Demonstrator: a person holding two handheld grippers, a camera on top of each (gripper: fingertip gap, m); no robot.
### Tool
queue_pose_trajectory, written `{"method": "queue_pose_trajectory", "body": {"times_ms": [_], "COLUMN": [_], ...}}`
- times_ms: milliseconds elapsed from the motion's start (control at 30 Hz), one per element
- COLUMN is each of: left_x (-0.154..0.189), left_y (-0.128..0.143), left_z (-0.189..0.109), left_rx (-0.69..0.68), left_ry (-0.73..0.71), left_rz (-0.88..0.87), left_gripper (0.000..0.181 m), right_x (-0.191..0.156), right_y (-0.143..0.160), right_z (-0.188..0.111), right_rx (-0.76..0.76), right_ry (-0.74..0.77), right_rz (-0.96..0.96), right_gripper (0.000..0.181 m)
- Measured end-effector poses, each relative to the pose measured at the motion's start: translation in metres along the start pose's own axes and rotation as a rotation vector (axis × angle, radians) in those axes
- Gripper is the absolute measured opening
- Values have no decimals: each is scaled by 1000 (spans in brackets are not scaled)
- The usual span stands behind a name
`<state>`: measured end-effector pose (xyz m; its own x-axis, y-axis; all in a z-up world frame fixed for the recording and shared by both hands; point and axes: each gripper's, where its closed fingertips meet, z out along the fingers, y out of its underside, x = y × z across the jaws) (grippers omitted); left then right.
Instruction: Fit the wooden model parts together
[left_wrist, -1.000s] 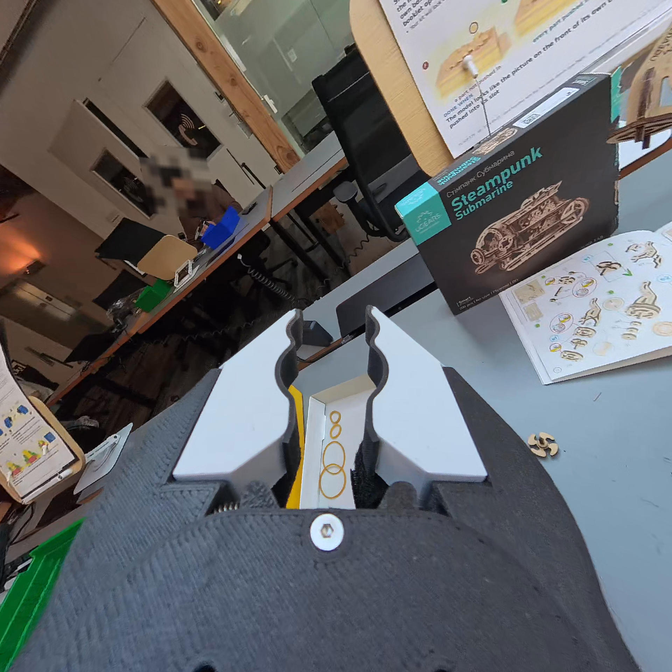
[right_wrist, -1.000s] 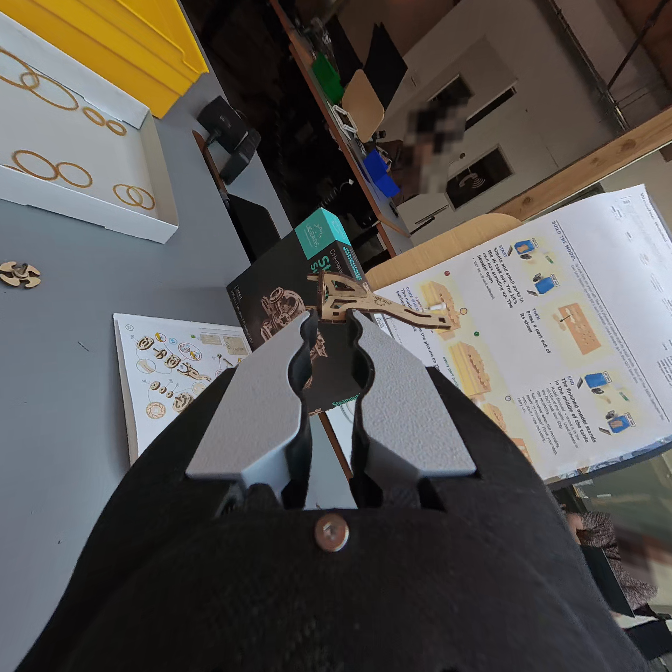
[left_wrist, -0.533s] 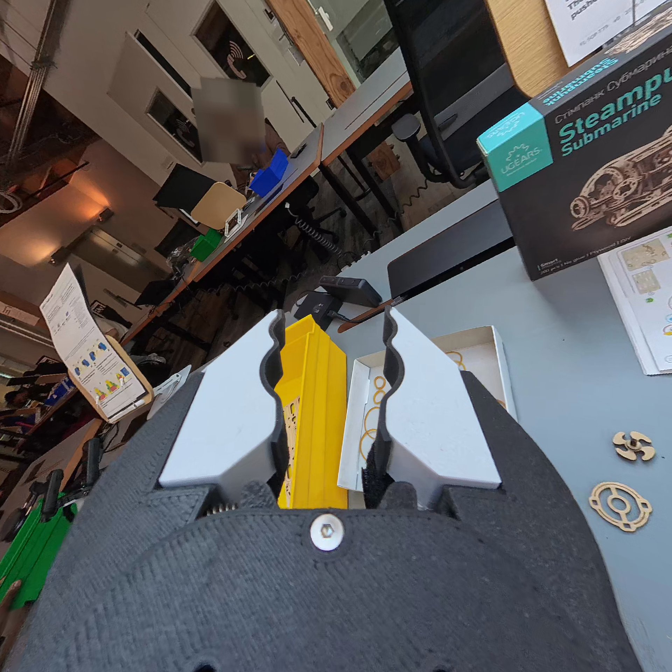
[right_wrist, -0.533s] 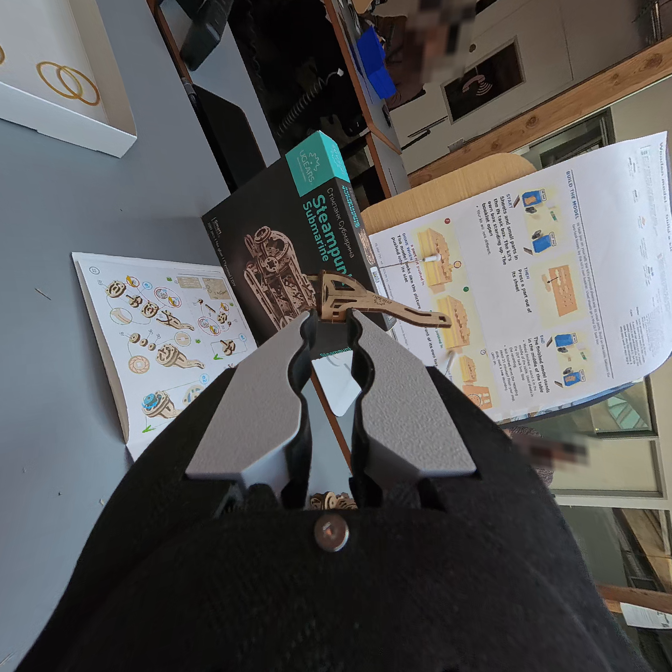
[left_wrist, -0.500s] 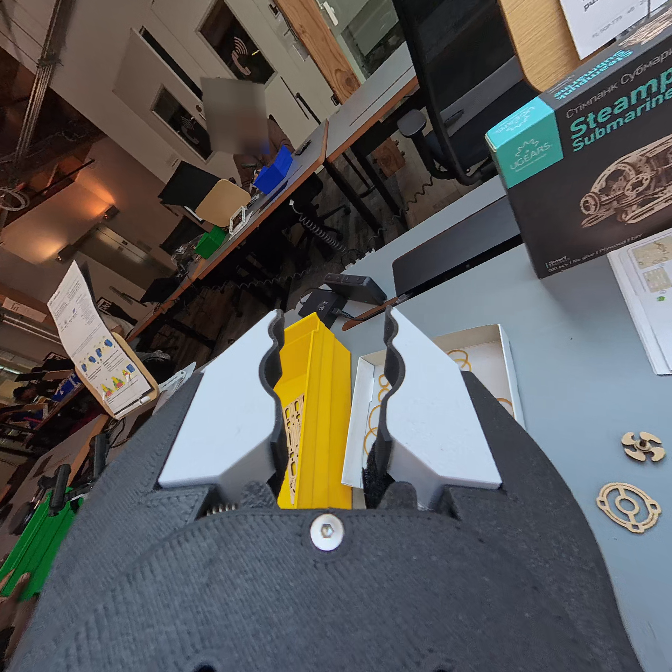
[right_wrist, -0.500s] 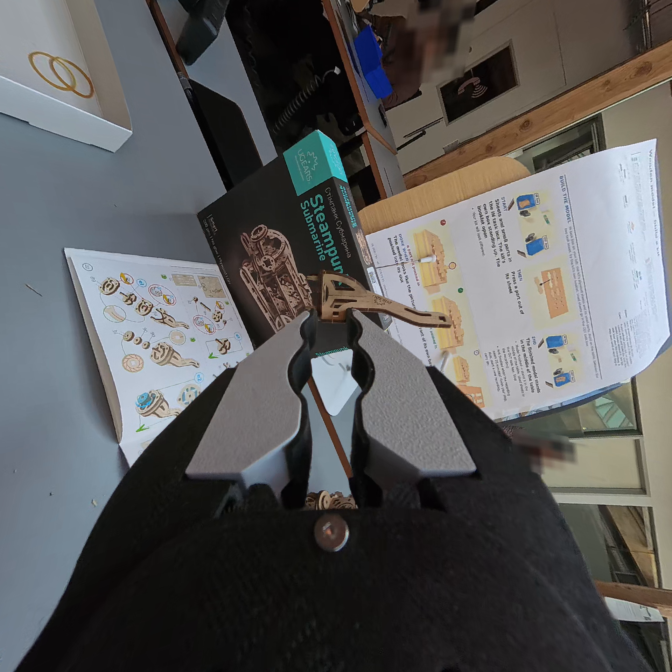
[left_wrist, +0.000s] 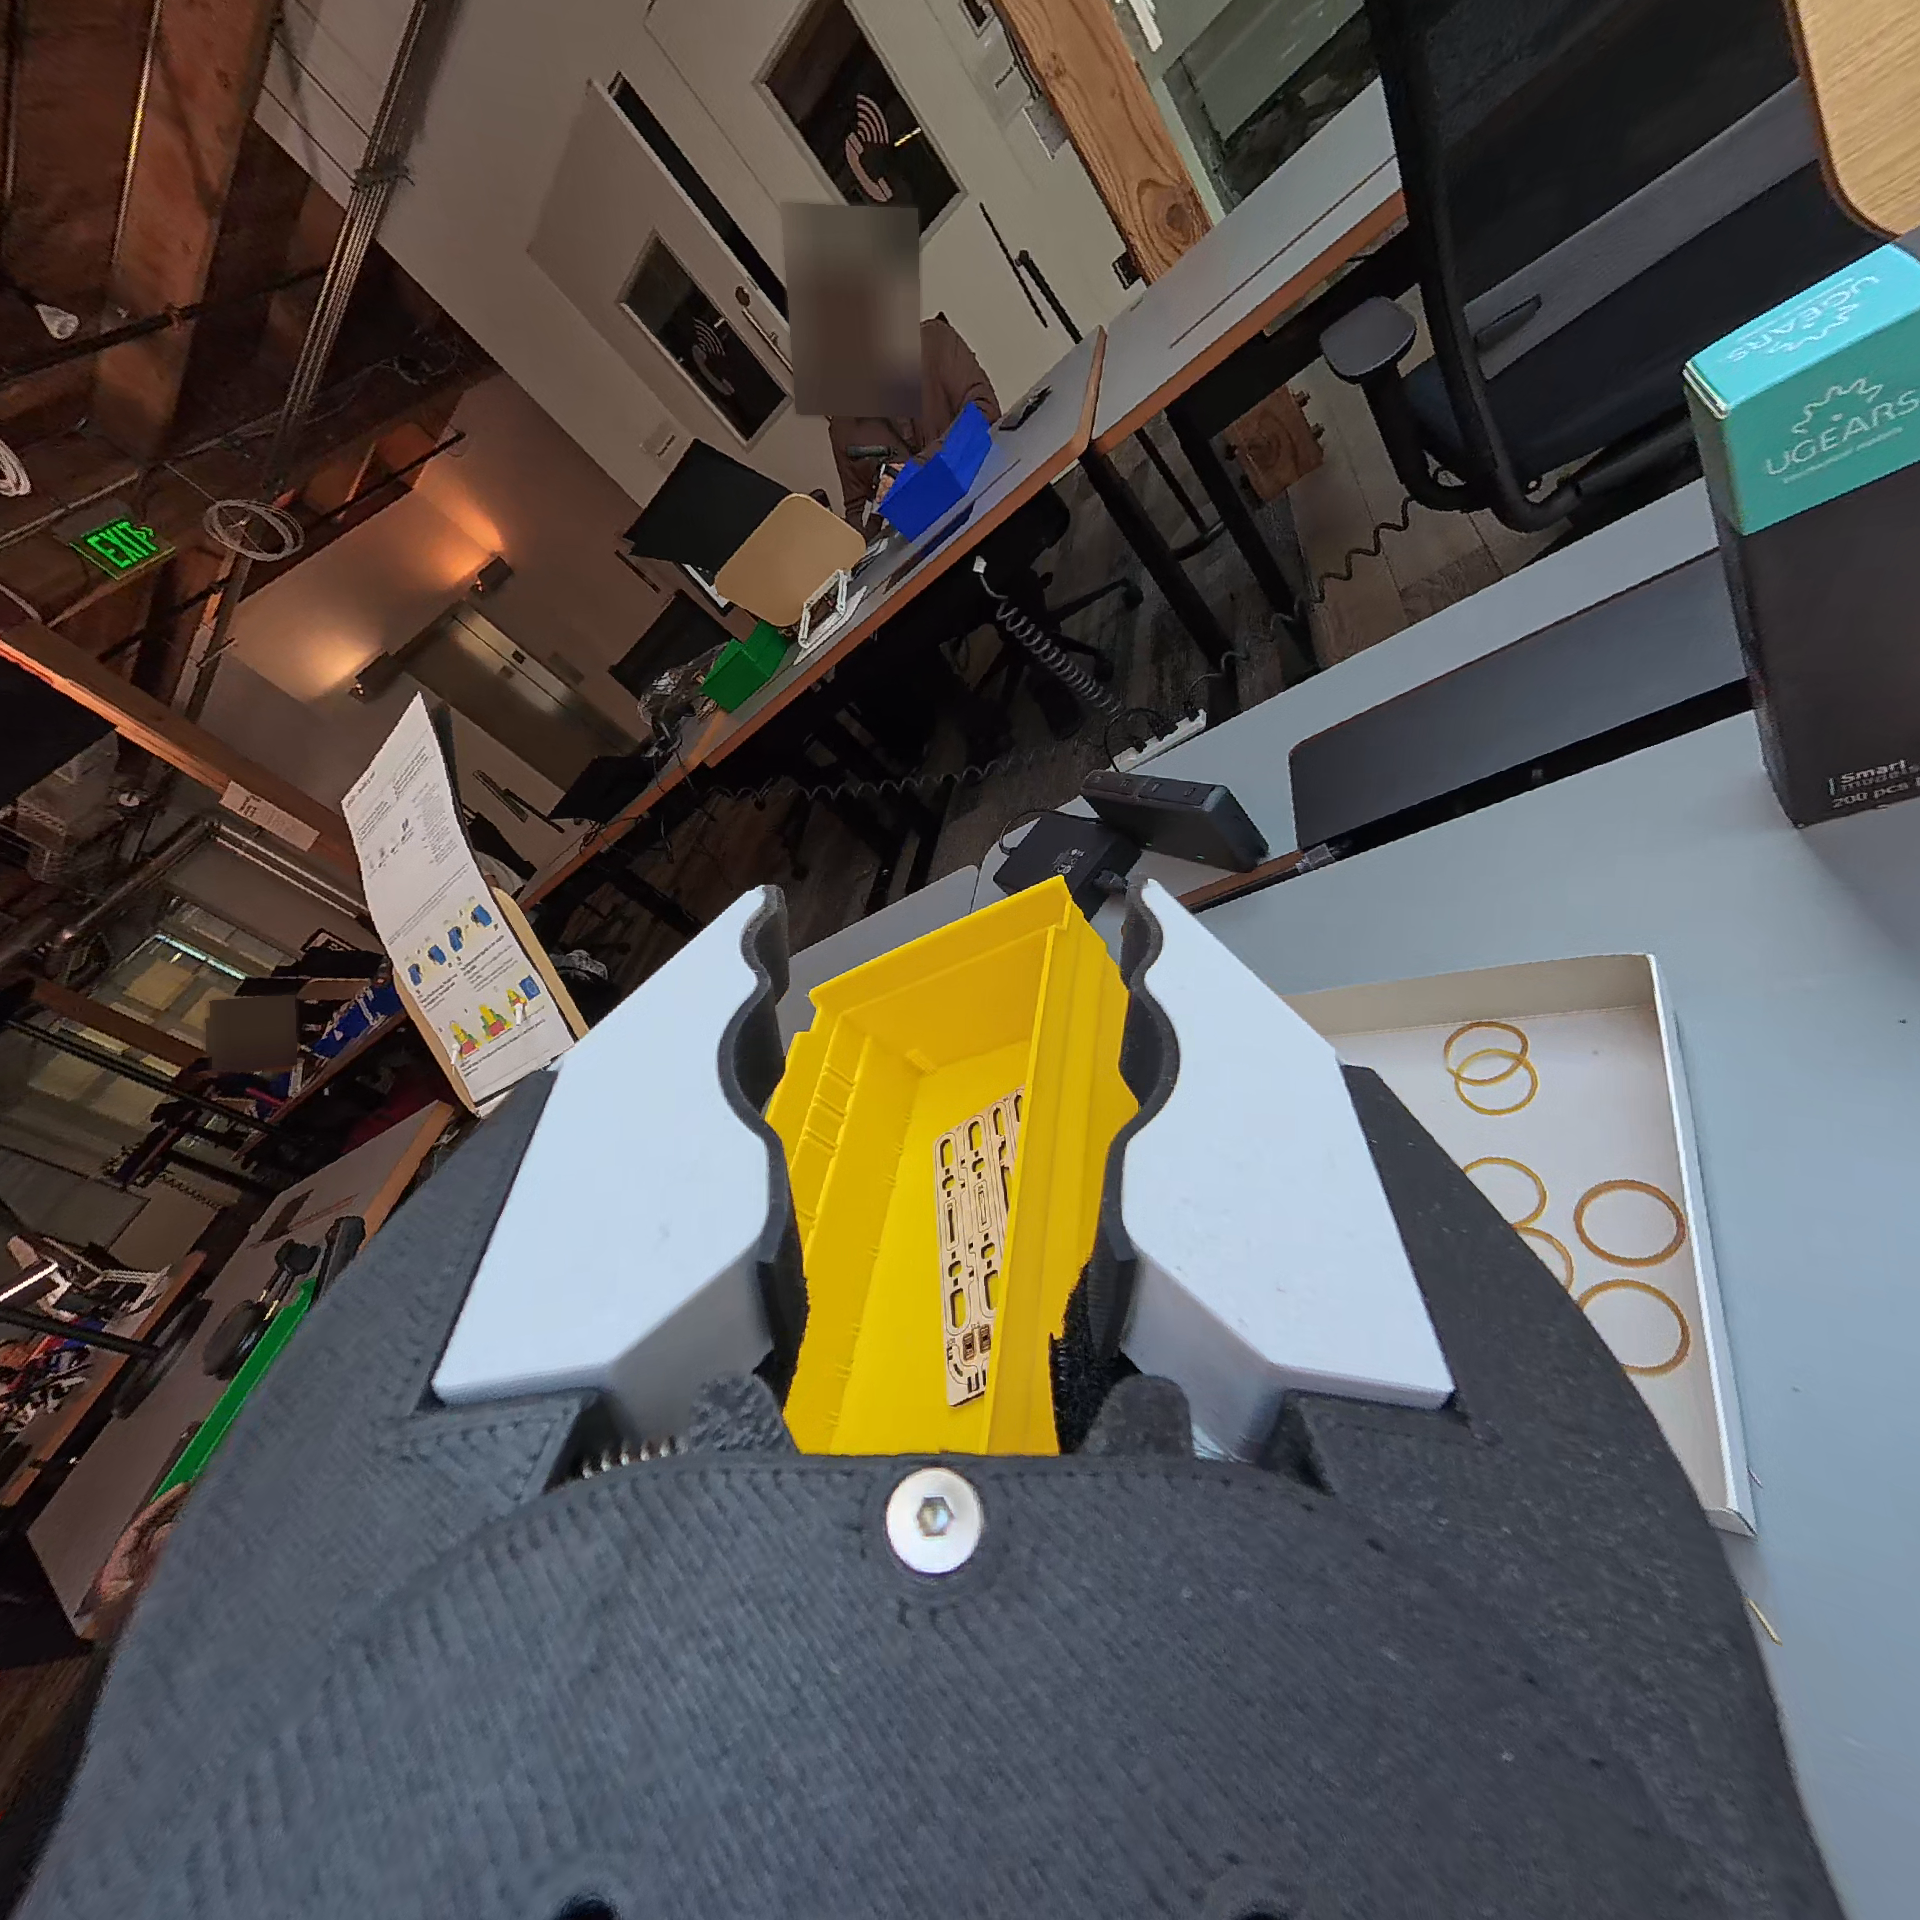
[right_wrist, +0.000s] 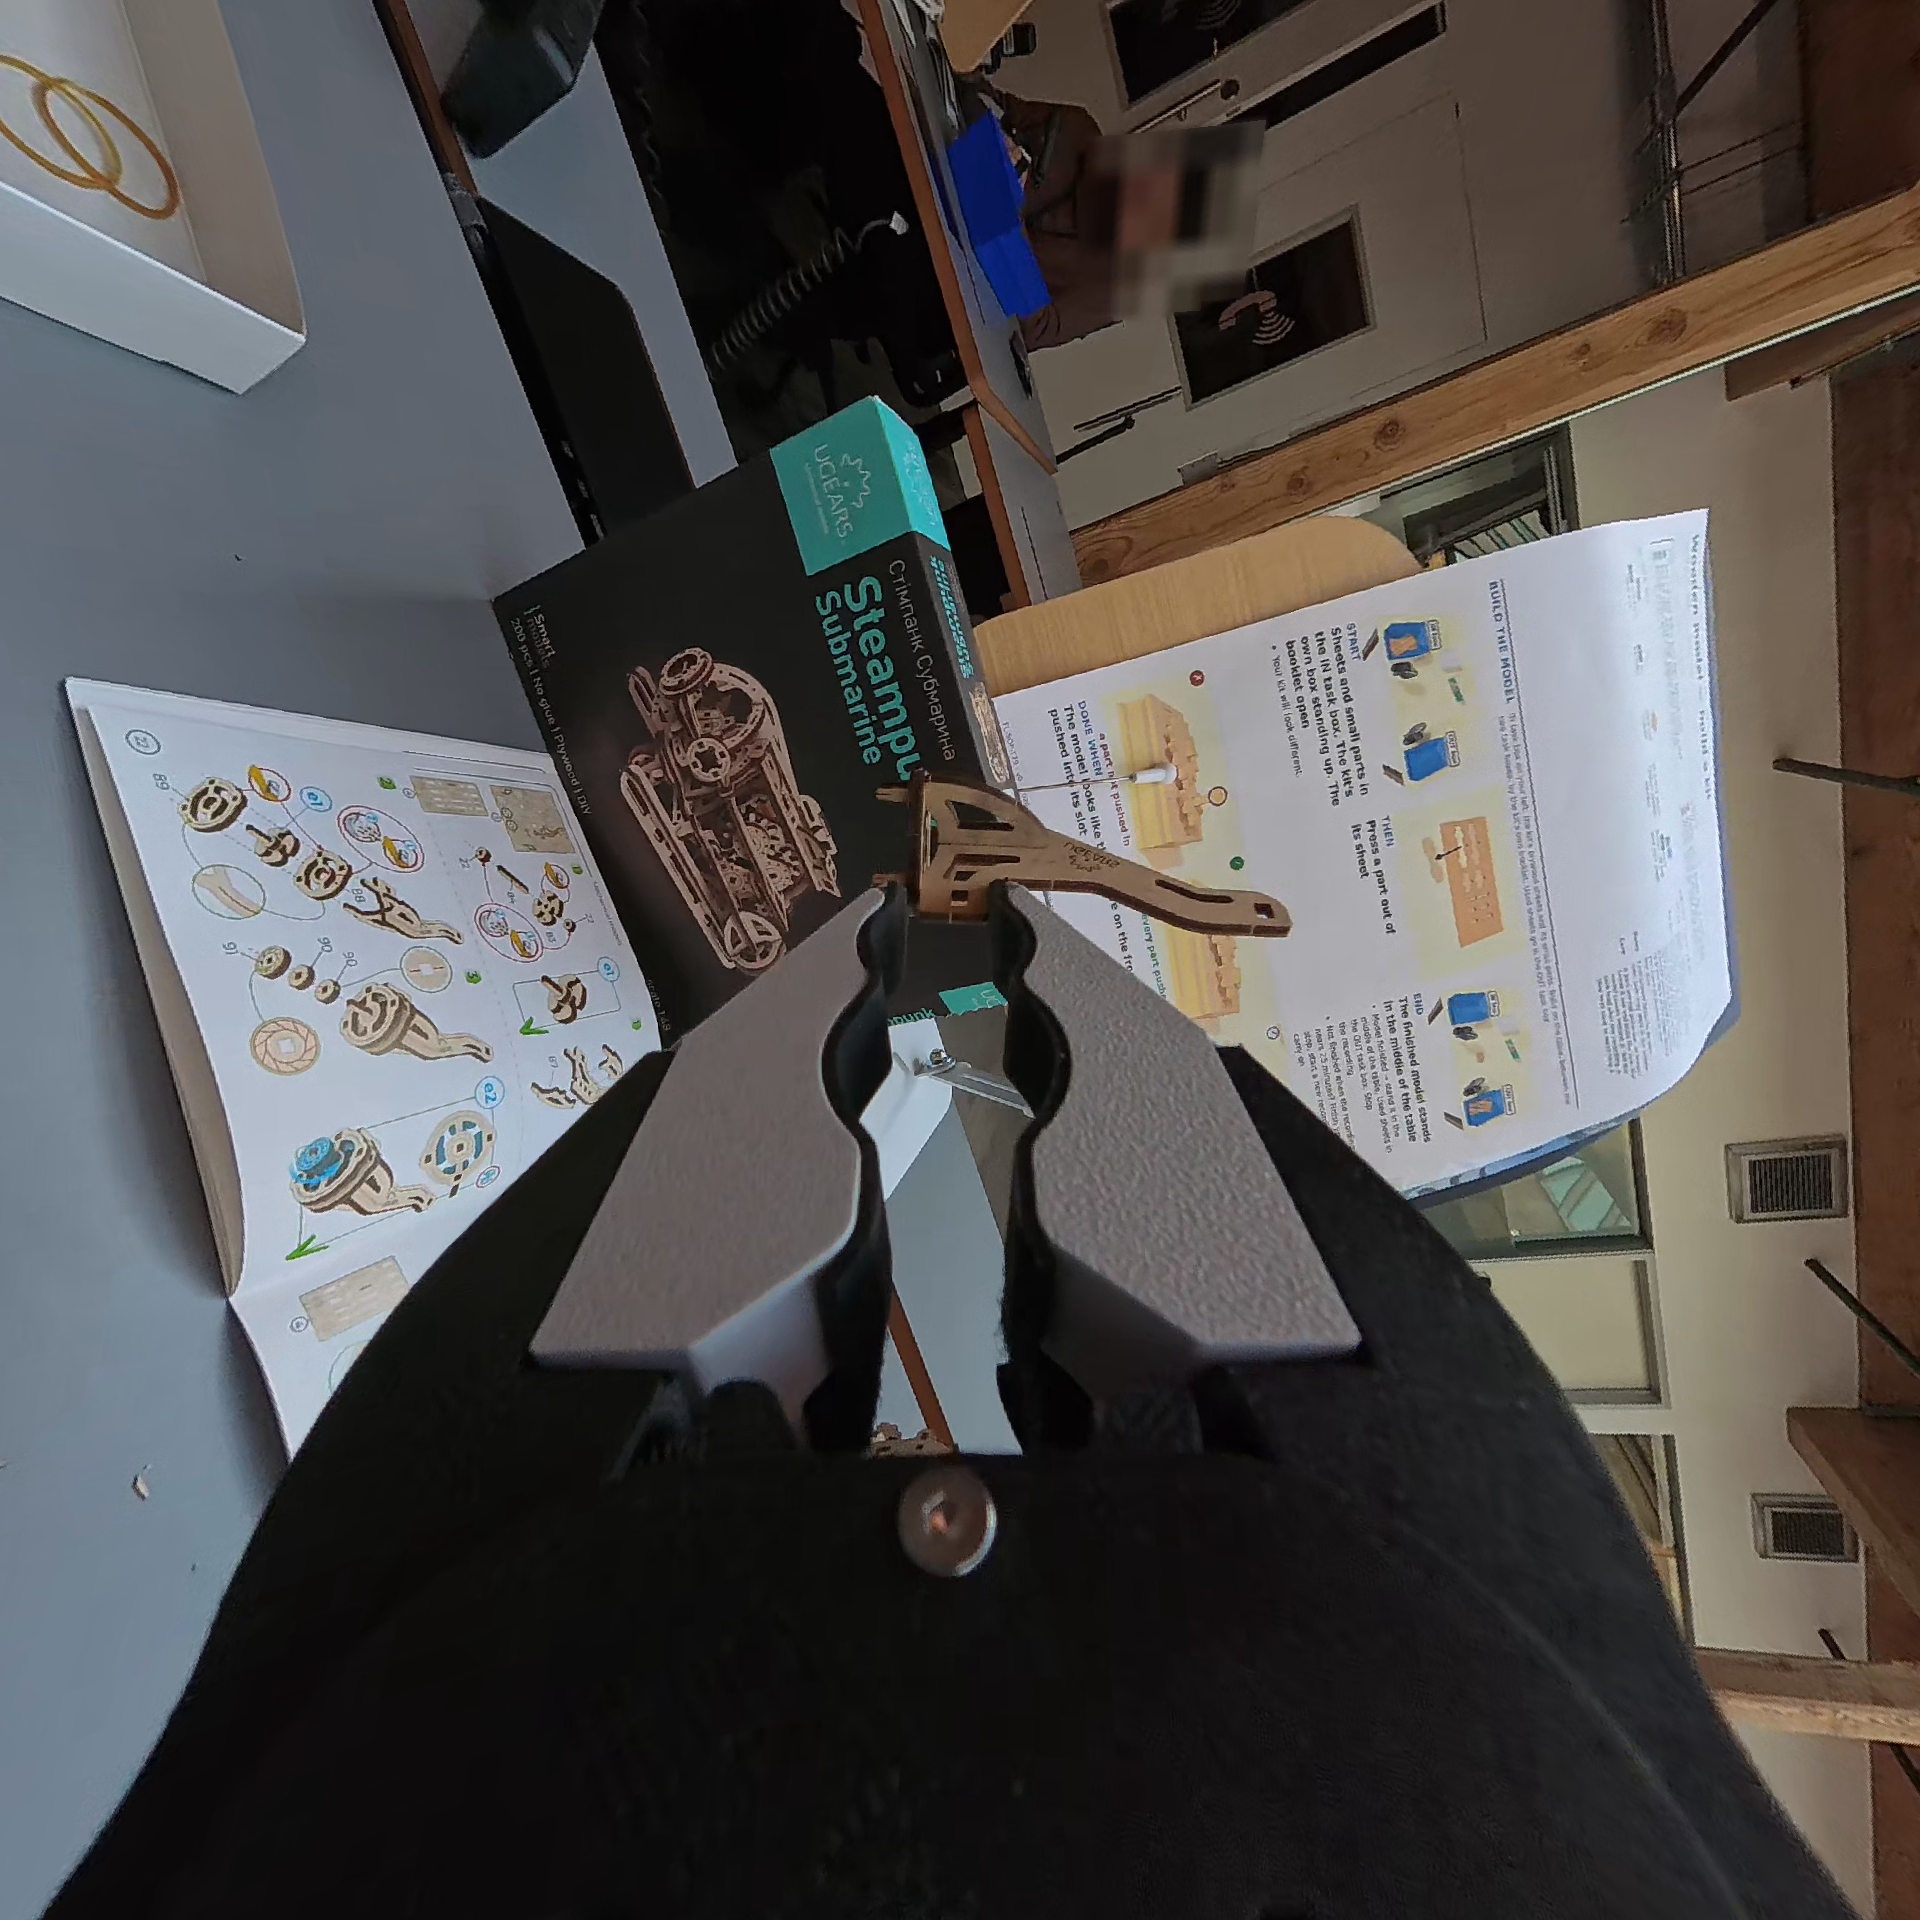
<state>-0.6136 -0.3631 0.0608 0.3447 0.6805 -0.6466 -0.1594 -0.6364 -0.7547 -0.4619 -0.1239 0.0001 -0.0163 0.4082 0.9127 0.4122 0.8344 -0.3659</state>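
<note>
- Left wrist view only: left gripper (left_wrist: 948, 914) spread wide and empty, poised above the yellow bin (left_wrist: 935, 1195).
- Inside the yellow bin, a pale wooden part sheet (left_wrist: 975, 1236) lying flat on the floor, visible between the fingers.
- Just right of the yellow bin, a shallow white tray (left_wrist: 1688, 1226) holding loose rubber bands (left_wrist: 1628, 1223), resting on the grey table (left_wrist: 1558, 904).
- Right wrist view only: right gripper (right_wrist: 943, 906) clenched on a wooden model part (right_wrist: 1039, 862), pinched at the fingertips, long arm jutting right, held off the table.
- Behind that part, dark kit box (right_wrist: 748, 727) standing upright; left of the box, open instruction booklet (right_wrist: 343, 966) flat on the table; right of it, a printed instruction sheet (right_wrist: 1455, 831) propped up.
- Kit box also caught at the right edge of the left wrist view.
</note>
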Motion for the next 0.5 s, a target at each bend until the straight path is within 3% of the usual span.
{"method": "queue_pose_trajectory", "body": {"times_ms": [500], "left_x": [-9], "left_y": [-5], "left_z": [-5], "left_rx": [27], "left_ry": [-37], "left_rz": [-3], "left_gripper": [64], "right_x": [2], "right_y": [14], "right_z": [6], "right_rx": [-35], "right_ry": [5], "right_rz": [5], "right_gripper": [14]}}
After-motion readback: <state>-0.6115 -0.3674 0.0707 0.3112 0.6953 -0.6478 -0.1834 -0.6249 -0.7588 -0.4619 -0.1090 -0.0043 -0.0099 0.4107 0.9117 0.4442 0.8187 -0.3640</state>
